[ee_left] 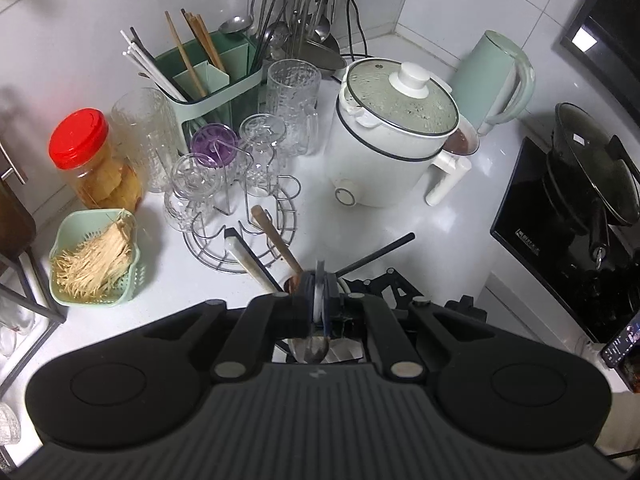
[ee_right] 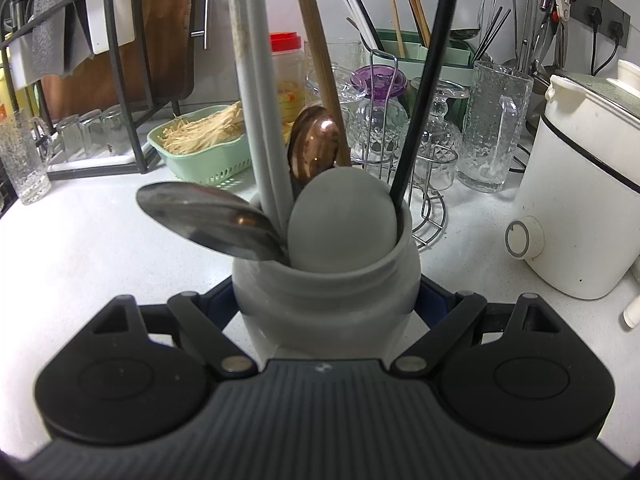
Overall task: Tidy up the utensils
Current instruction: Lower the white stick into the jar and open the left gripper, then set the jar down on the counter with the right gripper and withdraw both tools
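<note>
My right gripper [ee_right: 326, 304] is shut on a grey utensil cup [ee_right: 326, 292] standing on the white counter. The cup holds a steel spoon [ee_right: 208, 218], a copper spoon [ee_right: 314, 148], a grey rounded spoon [ee_right: 342, 220], a grey handle [ee_right: 260, 92], a wooden handle [ee_right: 316, 52] and a black stick [ee_right: 424, 84]. My left gripper [ee_left: 318, 300] hovers above the cup, shut on a thin white utensil handle [ee_left: 319, 300]; the wooden handle [ee_left: 276, 238] and black stick [ee_left: 376, 254] jut up beside it. A green utensil caddy [ee_left: 208, 80] with chopsticks stands at the back.
A wire rack of upturned glasses [ee_left: 236, 184] stands just behind the cup, with a white electric pot [ee_left: 384, 136] to its right. A green basket of toothpicks [ee_left: 96, 260] and a red-lidded jar [ee_left: 92, 160] sit at left. An induction hob with a wok [ee_left: 580, 200] is at right.
</note>
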`<state>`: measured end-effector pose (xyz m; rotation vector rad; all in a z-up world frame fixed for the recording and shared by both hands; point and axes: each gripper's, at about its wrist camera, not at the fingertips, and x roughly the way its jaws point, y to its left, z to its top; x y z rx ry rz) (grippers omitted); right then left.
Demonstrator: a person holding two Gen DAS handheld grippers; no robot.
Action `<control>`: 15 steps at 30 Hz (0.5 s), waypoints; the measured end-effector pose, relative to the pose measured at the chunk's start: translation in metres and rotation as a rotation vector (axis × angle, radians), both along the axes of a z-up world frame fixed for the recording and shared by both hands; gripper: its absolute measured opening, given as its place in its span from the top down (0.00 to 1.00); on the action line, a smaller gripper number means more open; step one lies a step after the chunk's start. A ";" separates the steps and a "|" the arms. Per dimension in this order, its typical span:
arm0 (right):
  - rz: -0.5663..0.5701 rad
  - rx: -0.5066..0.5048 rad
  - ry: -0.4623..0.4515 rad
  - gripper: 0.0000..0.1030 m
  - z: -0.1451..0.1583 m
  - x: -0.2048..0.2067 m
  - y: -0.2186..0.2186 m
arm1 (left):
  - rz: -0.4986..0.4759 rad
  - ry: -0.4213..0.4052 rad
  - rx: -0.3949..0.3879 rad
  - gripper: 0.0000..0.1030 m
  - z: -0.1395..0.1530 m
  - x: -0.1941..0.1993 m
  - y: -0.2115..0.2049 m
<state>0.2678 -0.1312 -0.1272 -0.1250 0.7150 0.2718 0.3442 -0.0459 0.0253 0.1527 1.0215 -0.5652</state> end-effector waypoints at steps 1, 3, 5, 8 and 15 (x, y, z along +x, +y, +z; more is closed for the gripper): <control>0.000 -0.001 0.001 0.12 0.000 0.000 0.000 | 0.007 -0.012 0.007 0.95 0.001 -0.001 0.000; 0.005 -0.004 0.002 0.12 0.000 0.001 0.000 | 0.012 -0.018 0.005 0.94 0.001 -0.005 0.002; 0.007 -0.004 0.009 0.12 0.001 0.001 0.000 | 0.023 -0.032 -0.002 0.76 0.004 -0.010 0.005; 0.011 -0.012 0.019 0.12 0.002 0.002 0.000 | 0.053 -0.076 -0.002 0.44 0.009 -0.020 0.011; -0.004 -0.010 -0.003 0.00 0.010 -0.002 -0.004 | 0.099 -0.147 -0.051 0.15 0.023 -0.043 0.029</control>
